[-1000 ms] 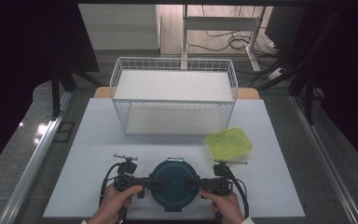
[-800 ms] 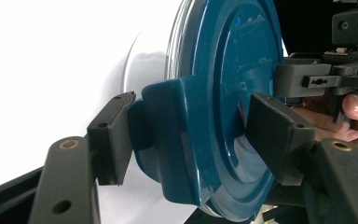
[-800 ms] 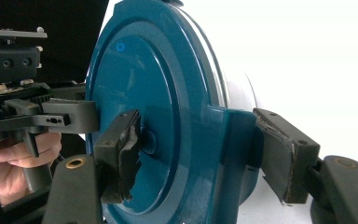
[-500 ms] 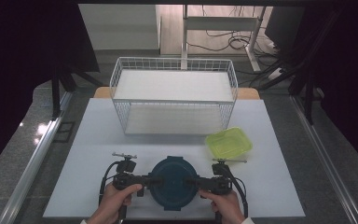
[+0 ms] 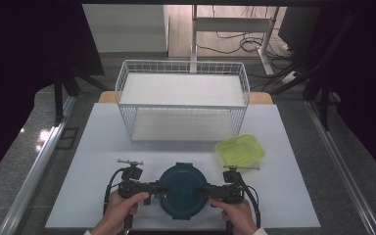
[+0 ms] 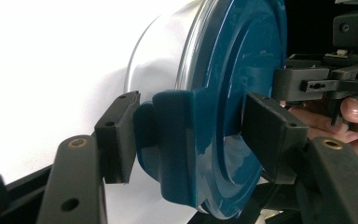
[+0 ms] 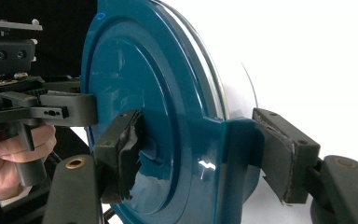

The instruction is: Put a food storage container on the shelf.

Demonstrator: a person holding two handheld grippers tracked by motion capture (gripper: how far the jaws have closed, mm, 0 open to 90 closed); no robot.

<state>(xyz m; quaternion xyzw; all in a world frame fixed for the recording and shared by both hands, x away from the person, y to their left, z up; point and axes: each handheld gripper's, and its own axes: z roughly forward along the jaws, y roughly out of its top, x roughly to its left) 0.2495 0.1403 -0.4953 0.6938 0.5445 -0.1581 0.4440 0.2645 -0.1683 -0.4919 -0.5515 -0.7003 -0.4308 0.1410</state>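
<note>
While both grippers bracket the round container (image 5: 182, 191) at the near edge of the white surface (image 5: 103, 142), the clasps on its dark blue lid (image 6: 242, 93) are the items under load. The left gripper (image 5: 152, 187) has a side clasp (image 6: 177, 140) between its fingers (image 6: 119, 135); the jaws have just been closing, one pad touching the flap, the other standing just off the lid face, so the grip is not yet firm. The right gripper (image 5: 203, 189) has its fingers (image 7: 121, 154) pressed on the opposite clasp (image 7: 233, 158), one pad on the lid face, one on the flap.

Risks, as judged: uneven force from the two sides could slide or tip the container towards the near edge; a pad slipping off the glossy flap would leave that clasp unseated; the worn, torn pad on the right gripper makes slippage likelier there.

Count: one lidded container, two clasps in view, one green container (image 5: 240, 149) to the right and well apart, one wire basket (image 5: 183, 66) behind, two grippers.
</note>
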